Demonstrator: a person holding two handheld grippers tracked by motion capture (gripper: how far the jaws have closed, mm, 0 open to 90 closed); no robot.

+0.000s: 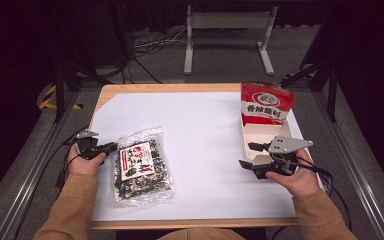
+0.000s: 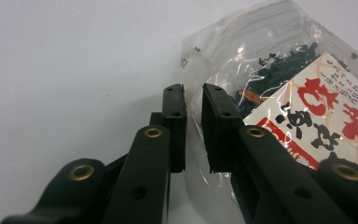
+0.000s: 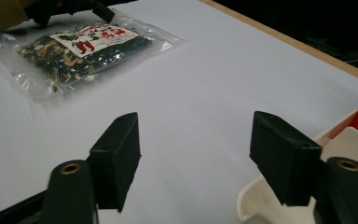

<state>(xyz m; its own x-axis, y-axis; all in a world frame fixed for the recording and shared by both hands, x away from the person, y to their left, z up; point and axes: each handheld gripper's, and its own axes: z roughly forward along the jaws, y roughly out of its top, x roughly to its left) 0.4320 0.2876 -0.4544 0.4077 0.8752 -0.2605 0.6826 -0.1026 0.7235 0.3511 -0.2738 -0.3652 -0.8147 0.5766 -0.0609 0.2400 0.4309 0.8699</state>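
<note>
A clear bag of dark dried bits with a red and white label [image 1: 142, 165] lies flat on the left of the white sheet. My left gripper [image 1: 111, 147] reaches its left edge from the left. In the left gripper view the jaws [image 2: 193, 93] stand nearly together, and the bag's clear edge [image 2: 200, 154] is pinched between the pads. My right gripper [image 1: 246, 155] is open at the near left end of the white tray [image 1: 245, 135], one jaw over the rim. Nothing sits between its jaws [image 3: 196, 135]. The bag [image 3: 84, 46] lies far off in the right gripper view.
A red snack pouch [image 1: 267, 102] stands upright in the far end of the white tray. The white sheet [image 1: 200, 130] covers a wooden table whose edge [image 1: 170, 88] shows at the back. Behind the table, a metal stand [image 1: 227, 35] and cables rest on the floor.
</note>
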